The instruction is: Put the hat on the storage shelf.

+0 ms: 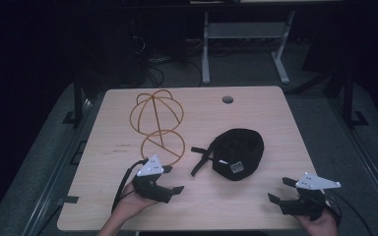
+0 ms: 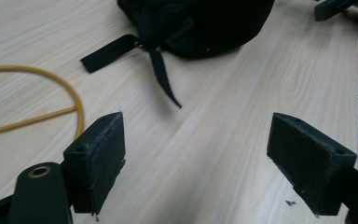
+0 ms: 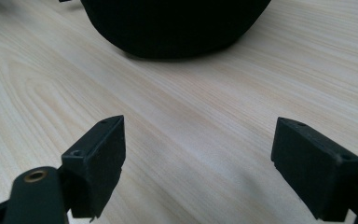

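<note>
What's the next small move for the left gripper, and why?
Probably ease the left gripper forward toward the black cap and its loose straps. Its fingers stand wide apart with nothing but bare table between them, and the cap lies just ahead, untouched. The right gripper is likewise open and short of the cap, so either could start.

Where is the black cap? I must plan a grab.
In the high view the black cap lies right of centre on the table, beside the yellow wire frame.

No legible text anywhere.
</note>
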The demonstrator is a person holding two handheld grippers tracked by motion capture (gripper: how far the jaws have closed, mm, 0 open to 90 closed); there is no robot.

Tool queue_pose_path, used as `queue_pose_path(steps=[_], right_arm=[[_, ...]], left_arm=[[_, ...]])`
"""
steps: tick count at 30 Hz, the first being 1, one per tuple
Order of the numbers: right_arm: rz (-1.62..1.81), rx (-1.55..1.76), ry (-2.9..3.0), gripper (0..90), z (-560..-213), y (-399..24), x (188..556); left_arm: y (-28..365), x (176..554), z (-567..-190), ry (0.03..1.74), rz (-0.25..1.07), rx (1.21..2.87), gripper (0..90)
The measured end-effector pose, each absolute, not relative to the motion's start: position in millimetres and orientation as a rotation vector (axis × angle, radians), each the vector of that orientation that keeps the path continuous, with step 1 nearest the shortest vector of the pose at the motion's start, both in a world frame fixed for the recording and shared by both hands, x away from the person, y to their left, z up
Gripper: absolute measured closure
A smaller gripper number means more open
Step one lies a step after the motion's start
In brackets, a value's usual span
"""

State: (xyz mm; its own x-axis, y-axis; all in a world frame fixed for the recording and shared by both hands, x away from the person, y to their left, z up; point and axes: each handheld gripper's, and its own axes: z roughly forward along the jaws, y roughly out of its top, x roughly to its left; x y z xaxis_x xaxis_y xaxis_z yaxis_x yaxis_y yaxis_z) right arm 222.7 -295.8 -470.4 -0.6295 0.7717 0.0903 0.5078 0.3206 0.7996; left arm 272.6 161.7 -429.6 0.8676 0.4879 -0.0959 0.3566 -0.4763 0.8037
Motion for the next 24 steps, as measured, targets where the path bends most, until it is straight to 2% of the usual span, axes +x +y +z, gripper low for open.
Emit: queue_pose_path(steps=[24], right_arm=[[1.249,1.145,2.271,17.1,-469.0,-297.2,220.6]], left_arm=[[83.2,287.1,-389.0,0.421,0.137,2.183,19.7]])
